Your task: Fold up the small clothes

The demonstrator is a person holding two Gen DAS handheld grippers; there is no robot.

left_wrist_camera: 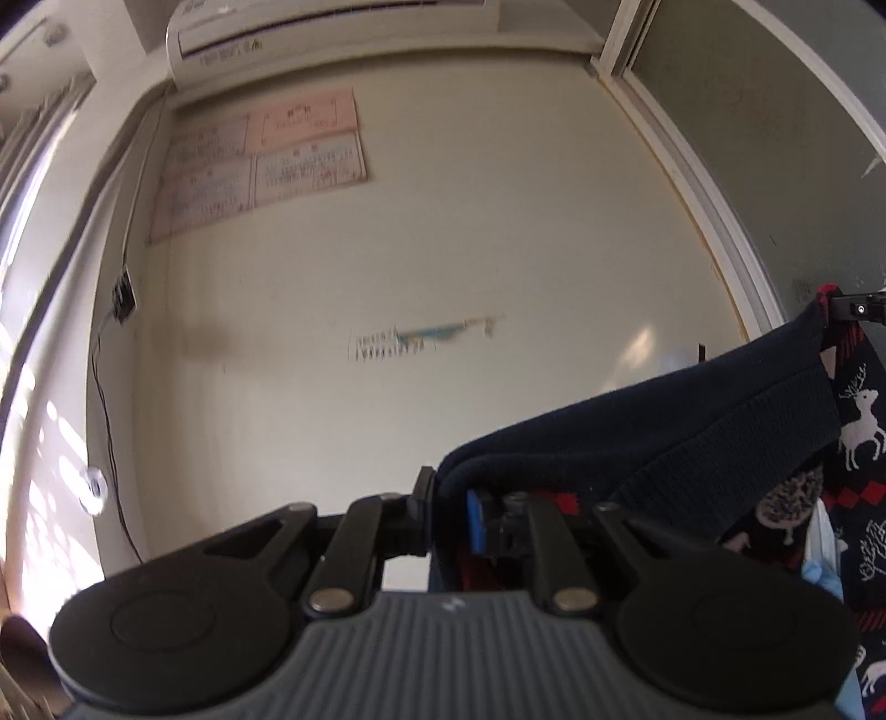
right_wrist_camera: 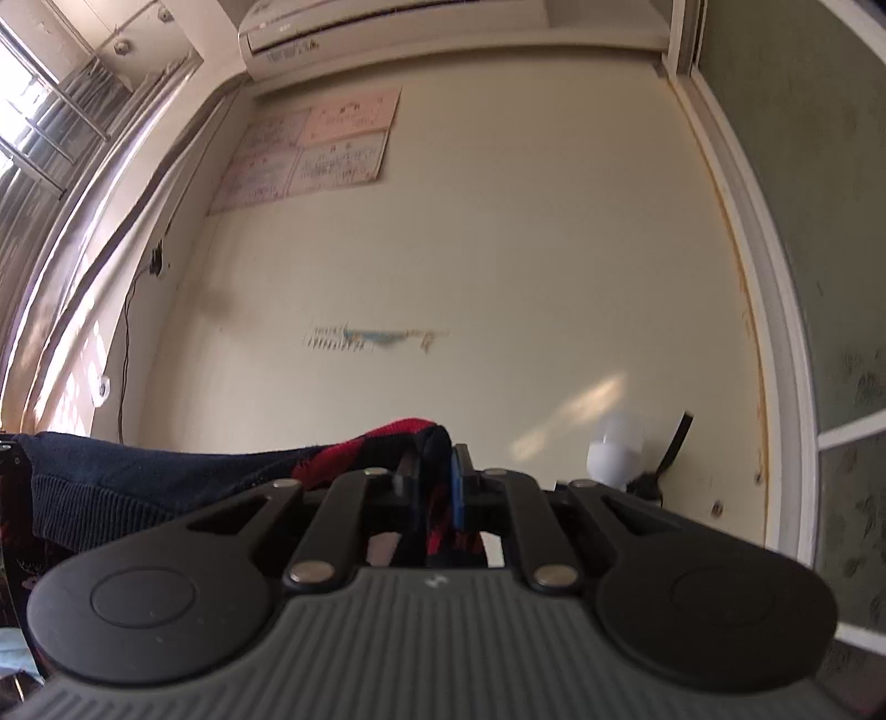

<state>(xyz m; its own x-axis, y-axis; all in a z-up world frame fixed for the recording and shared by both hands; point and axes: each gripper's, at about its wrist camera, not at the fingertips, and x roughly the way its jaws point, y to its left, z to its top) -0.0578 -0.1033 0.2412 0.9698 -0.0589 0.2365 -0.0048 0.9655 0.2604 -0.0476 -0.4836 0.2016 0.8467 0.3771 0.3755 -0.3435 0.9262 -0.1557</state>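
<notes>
A small navy knit sweater (left_wrist_camera: 692, 437) with red checks and white reindeer hangs in the air between my two grippers. My left gripper (left_wrist_camera: 451, 498) is shut on one top corner of it. My right gripper (right_wrist_camera: 434, 476) is shut on the other top corner, where red and navy knit (right_wrist_camera: 382, 443) bunches between the fingers. In the left wrist view the right gripper (left_wrist_camera: 855, 307) shows at the far right edge, pinching the cloth. The ribbed hem (right_wrist_camera: 88, 504) stretches off to the left in the right wrist view. Both cameras point up at the wall.
A cream wall (left_wrist_camera: 443, 277) with pink and blue posters (left_wrist_camera: 260, 160) fills both views. An air conditioner (right_wrist_camera: 387, 27) sits at the top. A window (right_wrist_camera: 33, 127) is at the left, a door frame (right_wrist_camera: 775, 332) at the right, and a white lamp (right_wrist_camera: 617, 448) low down.
</notes>
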